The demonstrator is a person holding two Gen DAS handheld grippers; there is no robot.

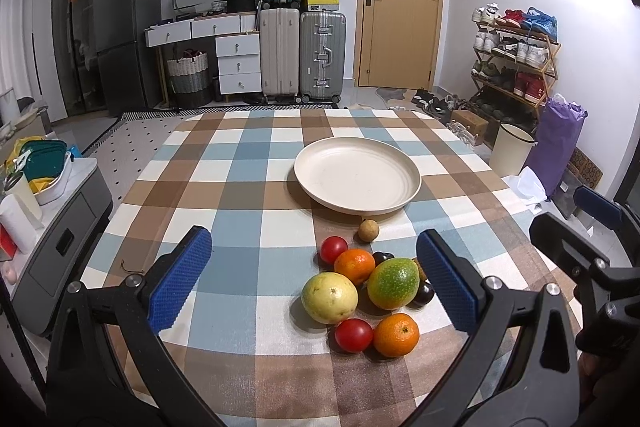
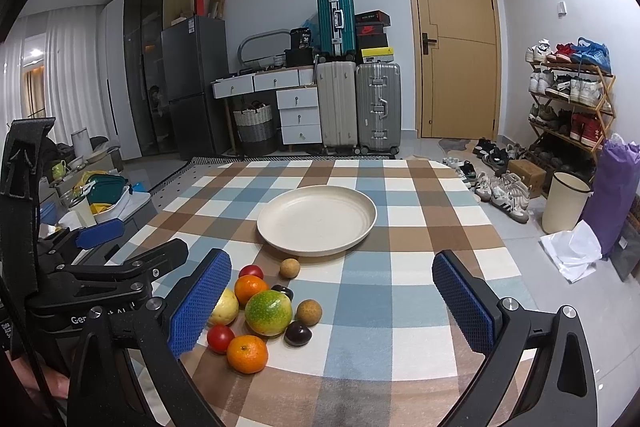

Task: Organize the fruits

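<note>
A cluster of fruit lies on the checked tablecloth near the front: a green-orange mango [image 1: 393,282] [image 2: 268,311], a yellow guava [image 1: 329,297] [image 2: 225,307], two oranges [image 1: 396,334] [image 2: 247,353], two red tomatoes [image 1: 353,334] [image 2: 220,338], dark plums [image 2: 298,333] and brown longans [image 1: 368,230] [image 2: 309,311]. Beyond them sits an empty cream plate [image 1: 357,179] [image 2: 317,219]. My left gripper [image 1: 316,279] hangs open above the fruit. My right gripper [image 2: 332,303] is open too, to the right of the pile, holding nothing.
The table's far edge [image 2: 336,161] faces suitcases, drawers and a door. A shoe rack [image 2: 568,103], a bin [image 2: 564,203] and a purple bag stand on the right floor. A side cart with containers [image 1: 44,171] is at the left.
</note>
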